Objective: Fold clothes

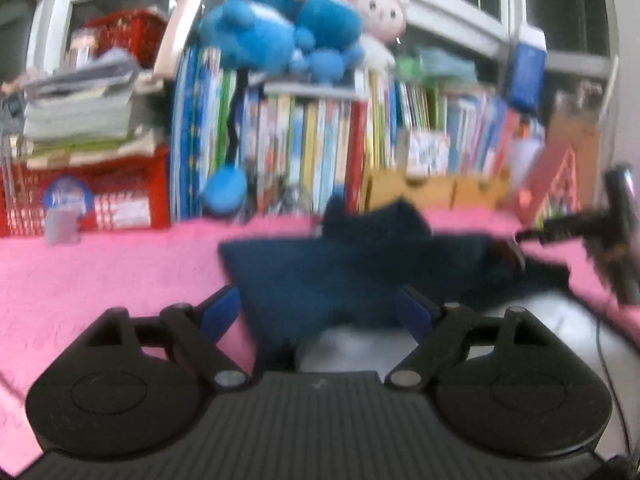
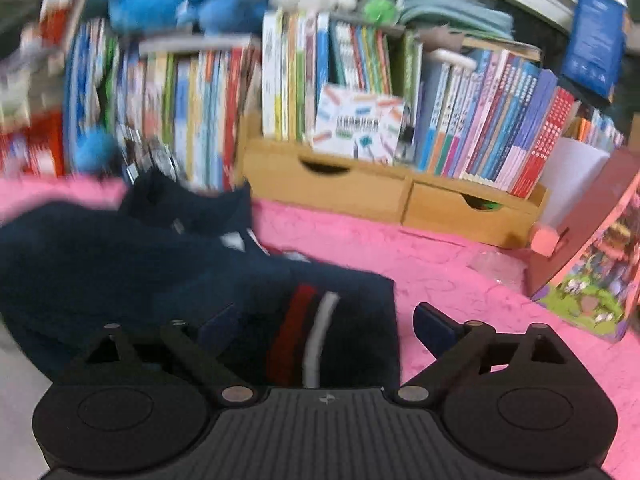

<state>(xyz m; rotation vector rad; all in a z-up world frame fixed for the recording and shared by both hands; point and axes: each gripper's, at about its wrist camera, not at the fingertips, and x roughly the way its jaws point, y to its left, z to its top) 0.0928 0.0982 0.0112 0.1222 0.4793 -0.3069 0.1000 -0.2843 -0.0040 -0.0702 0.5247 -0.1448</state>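
Observation:
A dark navy garment lies bunched on the pink blanket. My left gripper is open, and the garment's near edge lies between its blue fingertips. In the right wrist view the same garment shows a red and white stripe on its near part. My right gripper is open over that striped part, with one fingertip above the pink blanket. The right gripper's black body shows at the far right of the left wrist view. Both views are blurred.
A packed row of books lines the back, with blue and pink plush toys on top. A red basket stands at the back left, wooden drawers at the back right, and a picture book leans at the right.

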